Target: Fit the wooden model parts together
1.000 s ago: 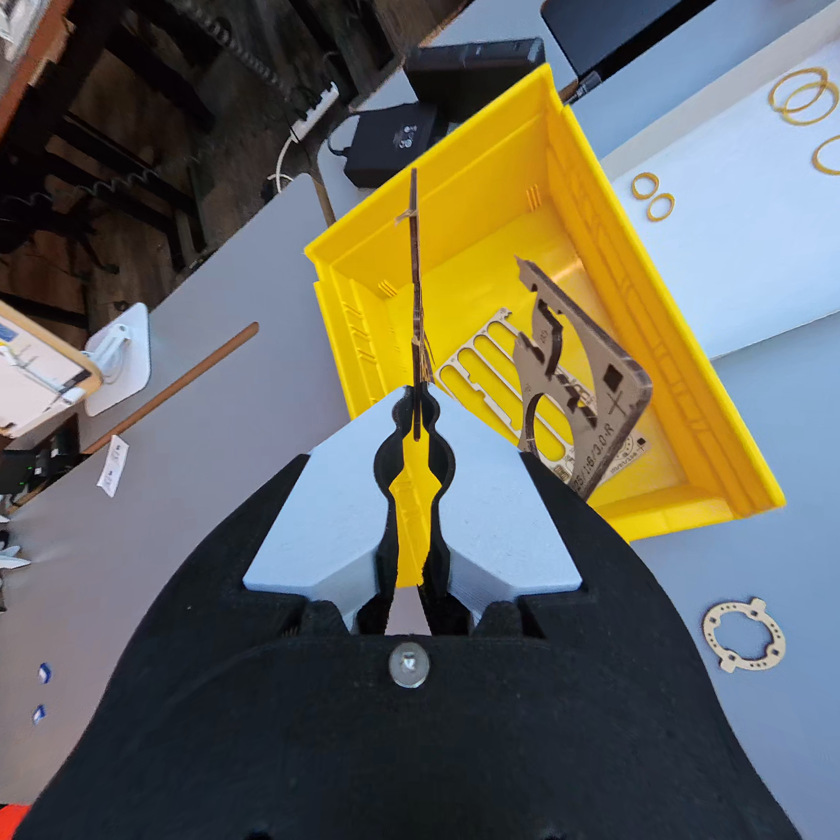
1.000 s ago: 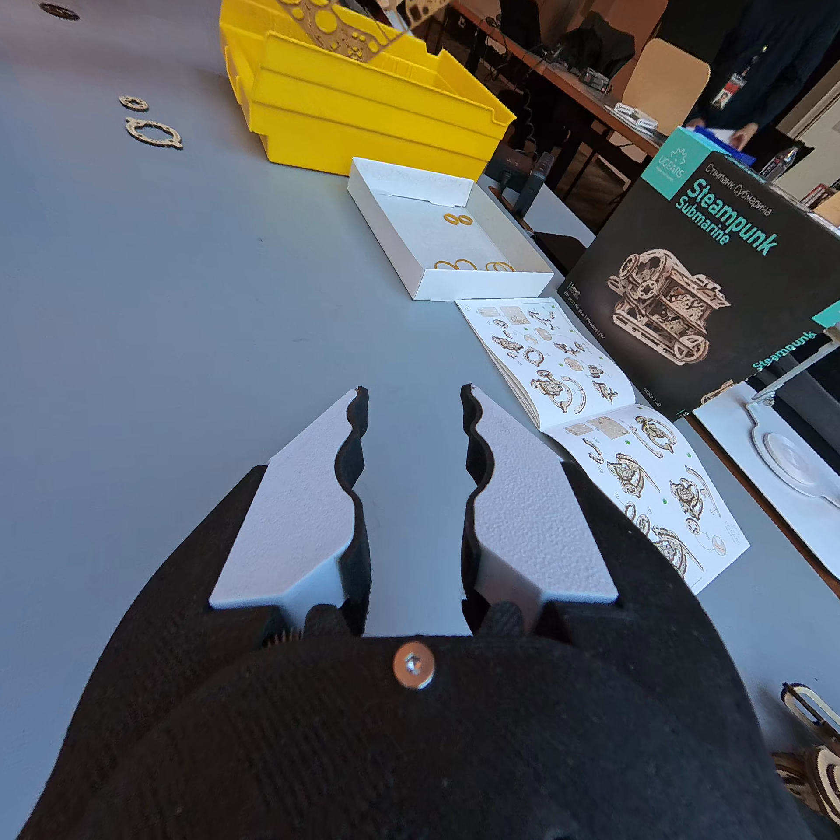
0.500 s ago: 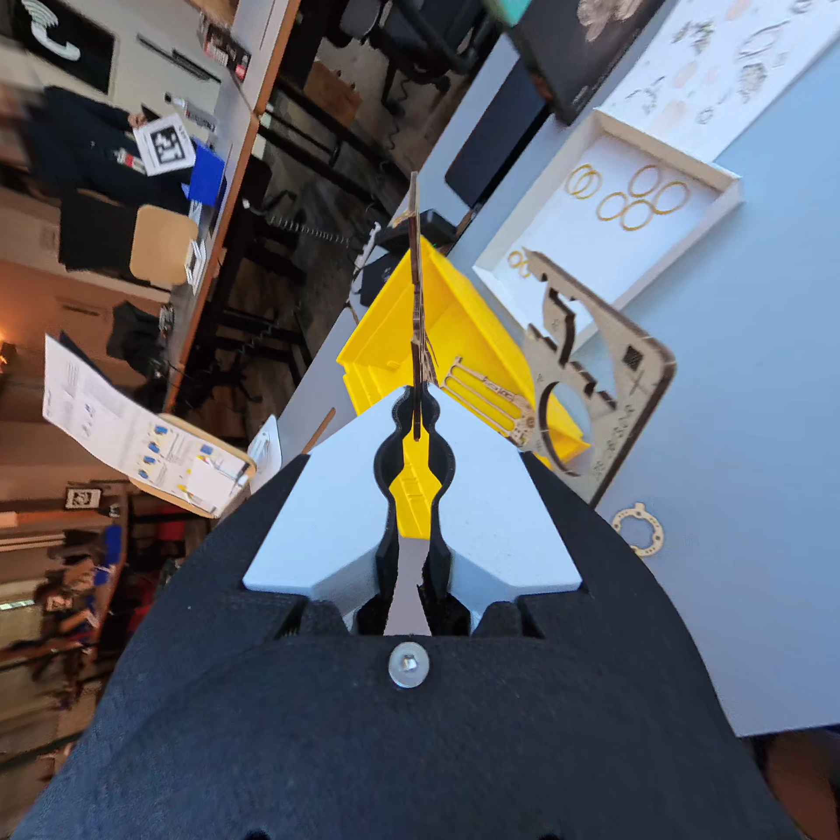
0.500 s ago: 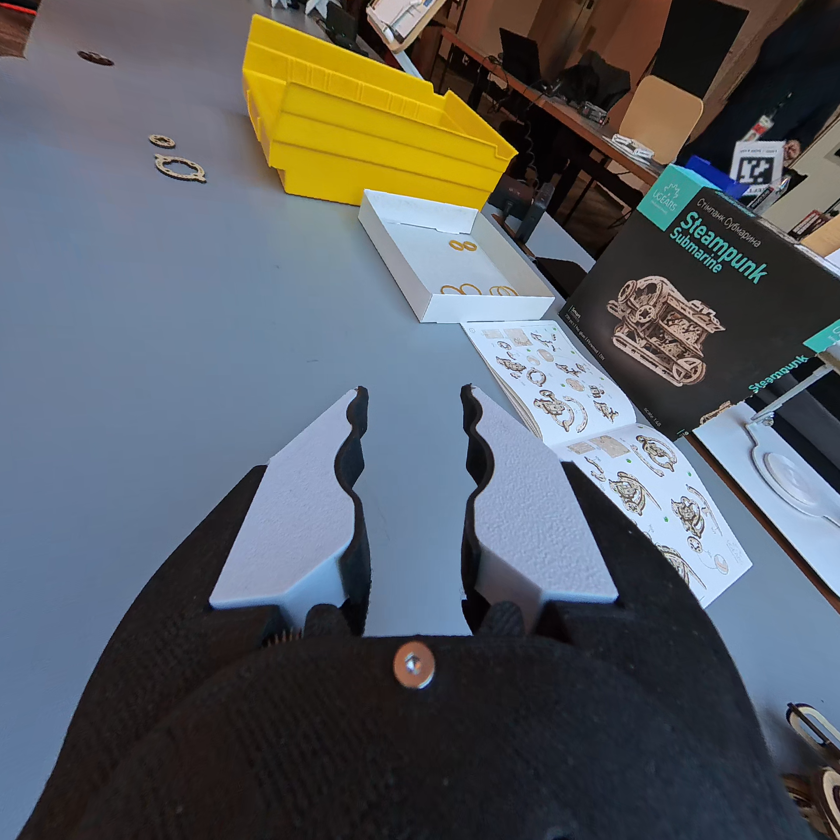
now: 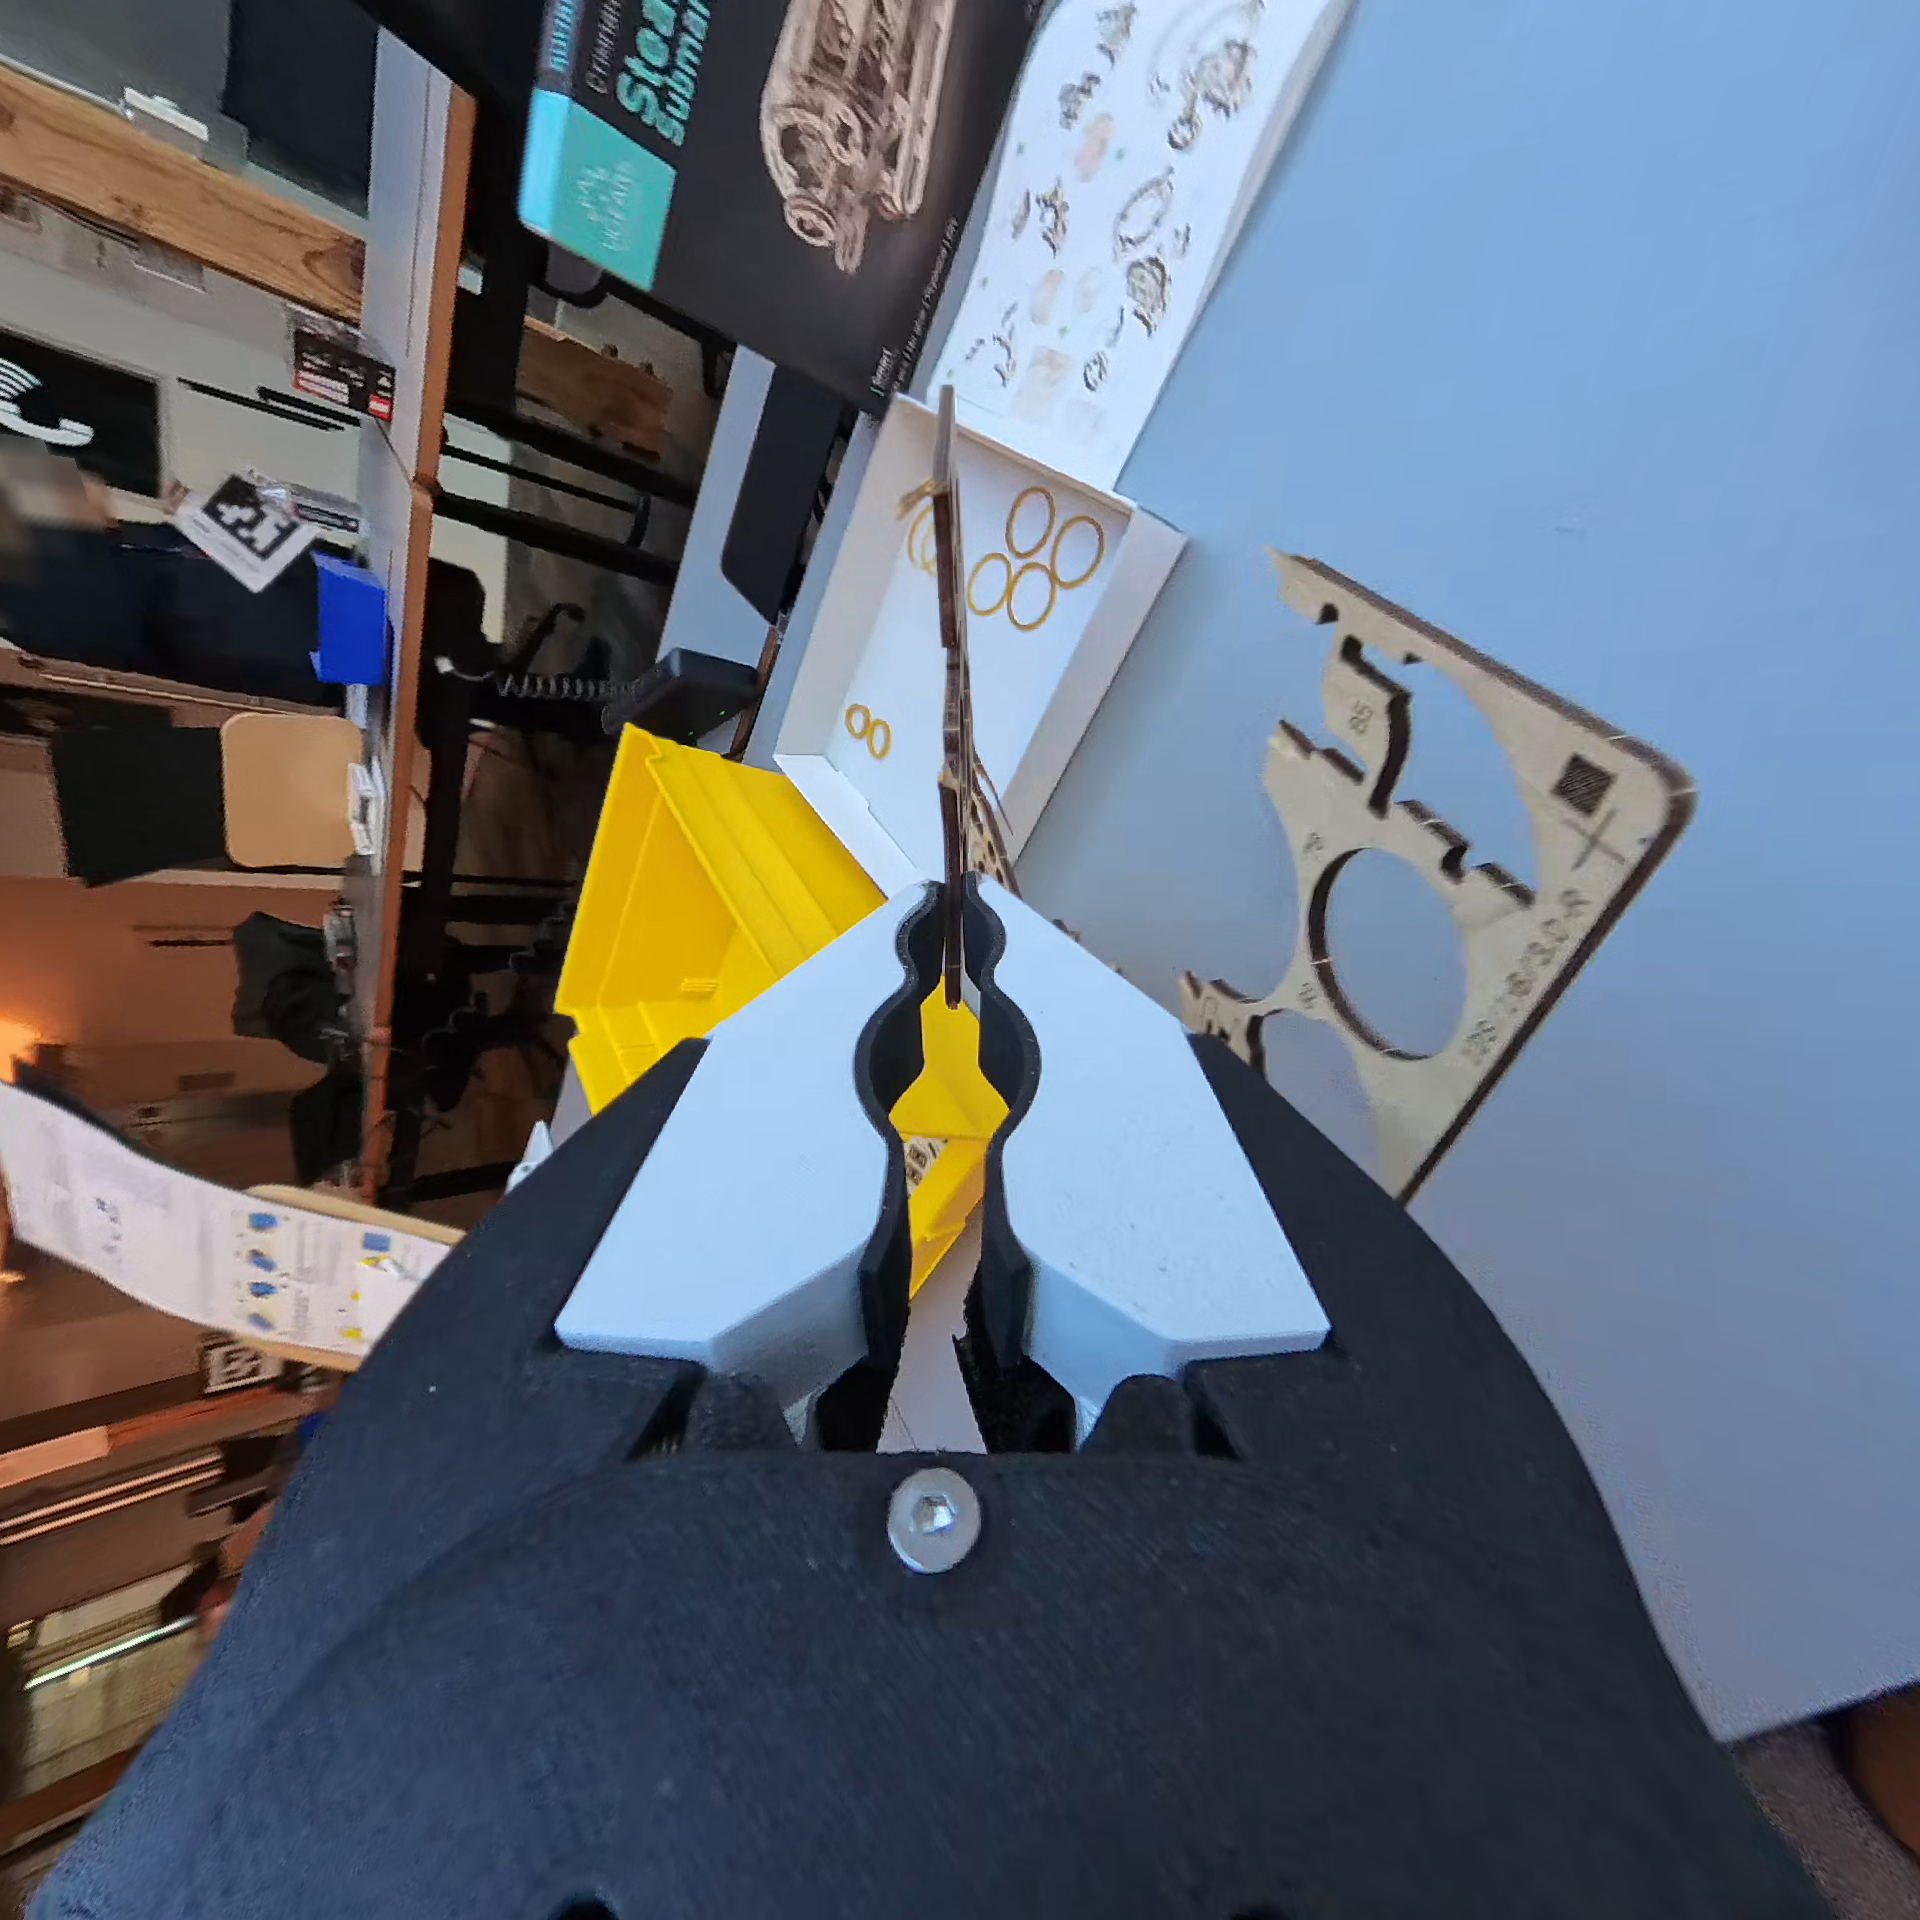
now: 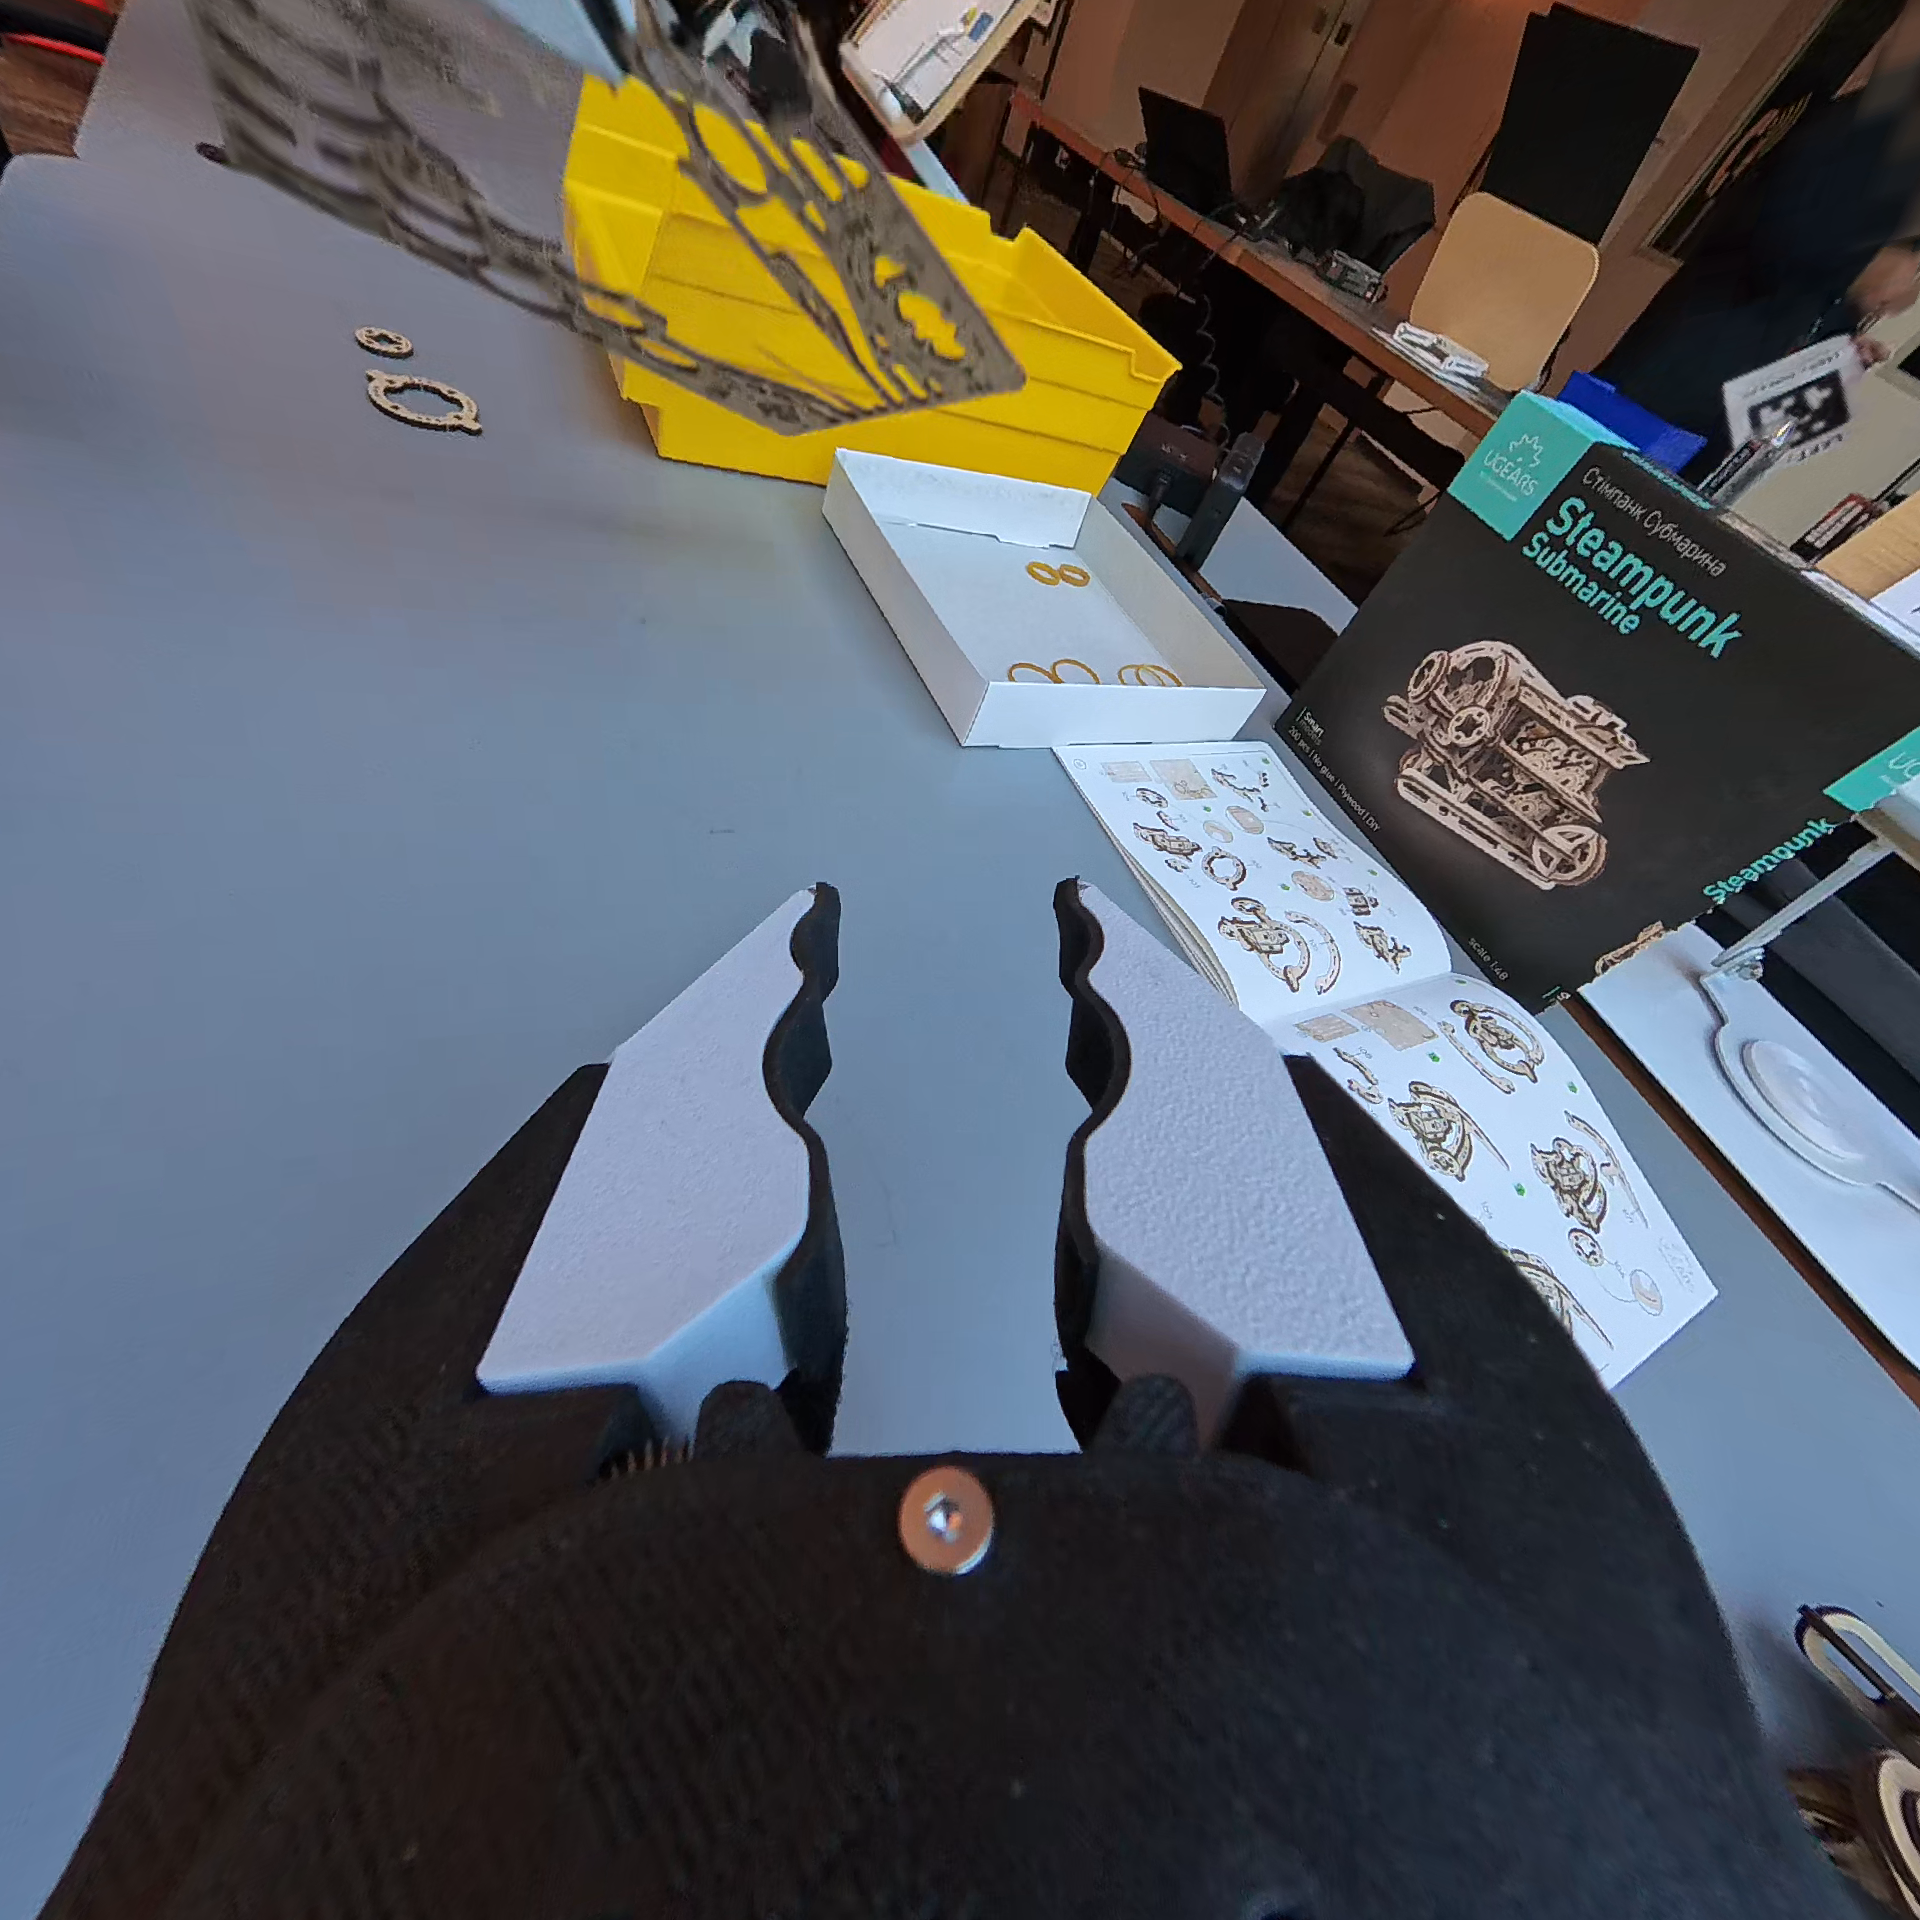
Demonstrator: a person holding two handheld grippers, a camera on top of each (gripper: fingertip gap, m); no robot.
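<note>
My left gripper [image 5: 951, 894] is shut on a thin wooden part sheet [image 5: 948, 623], seen edge-on and held in the air. A second cut-out wooden sheet [image 5: 1538, 831] hangs just right of the fingers; how it is held I cannot tell. In the right wrist view the lifted sheet [image 6: 499, 208] hovers blurred at upper left, over the yellow bin [image 6: 1039, 343]. My right gripper [image 6: 940, 899] is open and empty, low over the grey table [image 6: 416, 779]. Two small ring-shaped wooden parts [image 6: 421, 400] lie on the table left of the bin.
A white tray [image 6: 1091, 717] with several gold rings [image 5: 1034, 566] sits beside the bin. An open instruction booklet [image 6: 1351, 987] and the black kit box [image 6: 1558, 727] stand to the right. A partly built wooden piece [image 6: 1860, 1714] shows at the bottom right corner. The tips of one gripper are about 25 centimeters away from the tips of the other.
My left gripper has lifted the sheets out of the yellow bin and swung them toward the tray and box. The sheet now shows in the right wrist view. My right gripper stays open.
</note>
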